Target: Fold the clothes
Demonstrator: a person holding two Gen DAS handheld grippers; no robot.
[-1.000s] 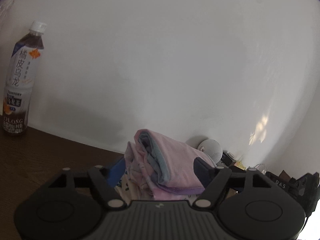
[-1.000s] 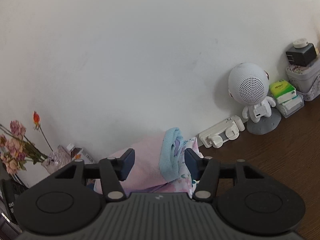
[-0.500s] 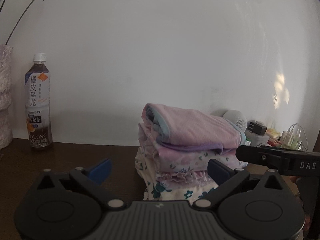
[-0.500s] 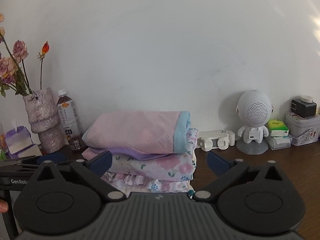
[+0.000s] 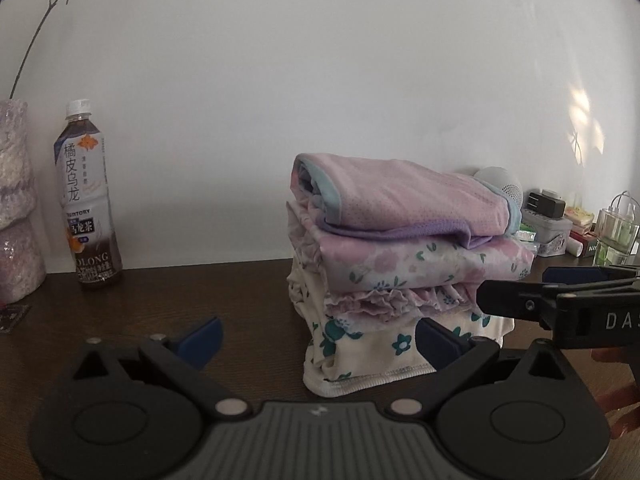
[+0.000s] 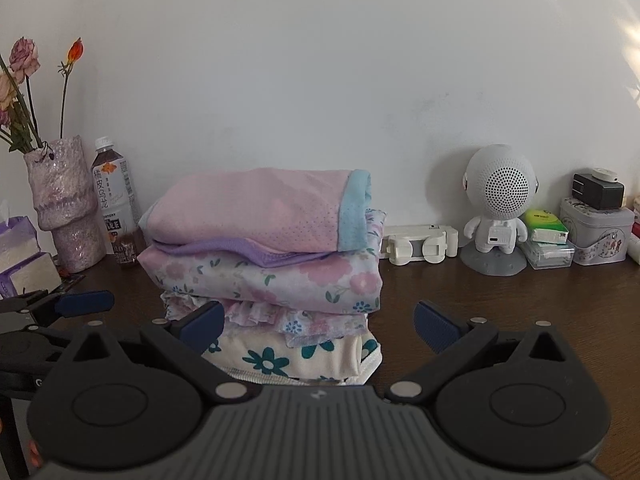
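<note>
Both claws, left claw (image 5: pixel 318 336) and right claw (image 6: pixel 318 322), have let go and backed off, spread empty; the pink garment (image 6: pixel 256 210) now tops the stack (image 6: pixel 280 300), so folding looks finished.

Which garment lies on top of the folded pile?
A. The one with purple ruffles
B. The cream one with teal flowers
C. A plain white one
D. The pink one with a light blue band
D: the pink garment with its blue band tops the pile.
</note>
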